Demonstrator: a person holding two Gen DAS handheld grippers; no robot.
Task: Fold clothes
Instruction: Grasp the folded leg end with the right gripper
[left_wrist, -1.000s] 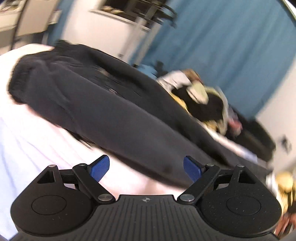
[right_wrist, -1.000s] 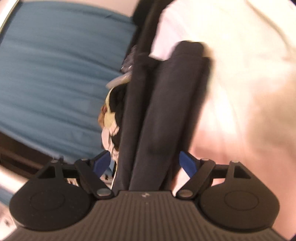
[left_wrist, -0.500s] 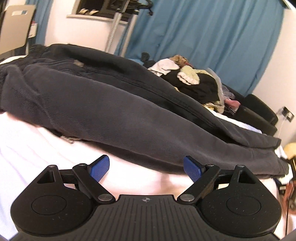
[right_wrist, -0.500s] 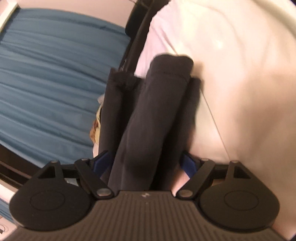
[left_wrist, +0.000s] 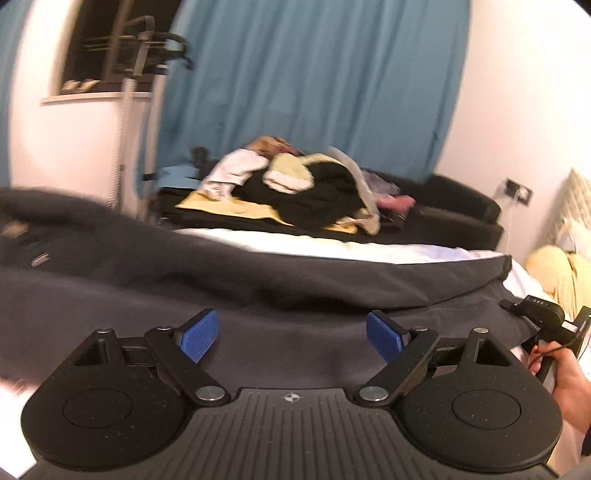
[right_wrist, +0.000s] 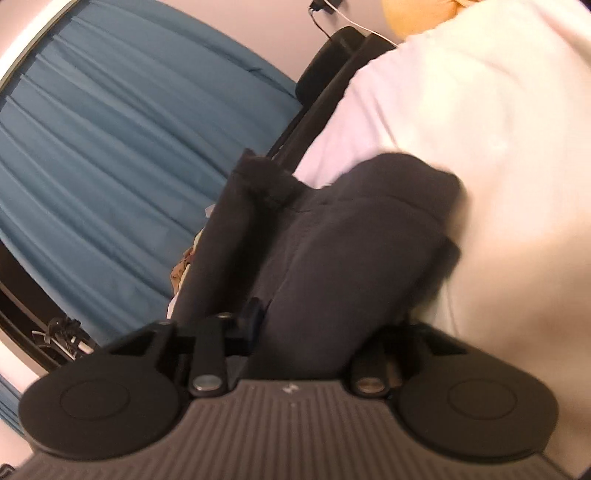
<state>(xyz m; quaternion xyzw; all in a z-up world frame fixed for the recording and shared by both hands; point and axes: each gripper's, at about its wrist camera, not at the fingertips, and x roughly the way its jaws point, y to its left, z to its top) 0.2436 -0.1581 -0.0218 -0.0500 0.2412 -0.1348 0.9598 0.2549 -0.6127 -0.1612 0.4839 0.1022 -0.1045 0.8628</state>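
Dark grey trousers (left_wrist: 258, 288) lie stretched across the white bed (left_wrist: 332, 251). My left gripper (left_wrist: 291, 336) is open, its blue pads just above the trouser cloth near the middle of a leg, holding nothing. In the right wrist view the leg ends of the trousers (right_wrist: 351, 258) run between the fingers, and my right gripper (right_wrist: 317, 332) is shut on them; the right pad is hidden by the cloth. The right gripper and the hand that holds it also show at the right edge of the left wrist view (left_wrist: 543, 321).
A pile of mixed clothes (left_wrist: 295, 188) lies on a dark sofa (left_wrist: 461, 214) behind the bed, before a blue curtain (left_wrist: 314, 74). A yellow pillow (left_wrist: 554, 273) sits at the right. White sheet (right_wrist: 480, 129) spreads to the right of the trouser legs.
My right gripper has closed on the trouser legs. My left gripper has moved forward over the trousers and tilted up, so the cloth now lies under its open pads.
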